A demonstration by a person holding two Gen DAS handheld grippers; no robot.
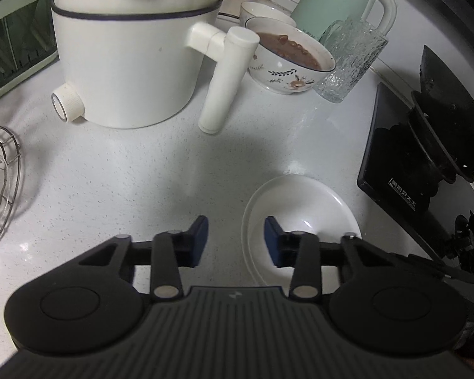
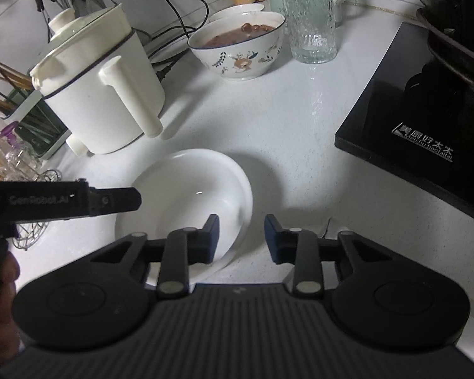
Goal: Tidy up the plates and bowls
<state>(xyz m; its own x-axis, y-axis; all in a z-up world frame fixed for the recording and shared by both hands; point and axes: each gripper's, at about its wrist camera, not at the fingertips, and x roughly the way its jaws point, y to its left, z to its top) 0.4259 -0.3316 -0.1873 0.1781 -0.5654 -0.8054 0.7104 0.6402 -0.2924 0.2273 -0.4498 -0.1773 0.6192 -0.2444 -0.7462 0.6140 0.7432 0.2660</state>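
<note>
A white deep plate lies empty on the white counter. My left gripper straddles the plate's left rim, one pad over the inside and one over the counter, with a gap on both sides. My right gripper straddles the opposite rim the same way, and its pads stand clear of the rim. In the right wrist view, a finger of the left gripper reaches in at the plate's far side. A floral bowl holding brown food stands further back, and a second white bowl sits behind it.
A white electric pot with a long handle stands at the back left. A ribbed glass mug and a green kettle are at the back. A black stove borders the right, a wire rack the left.
</note>
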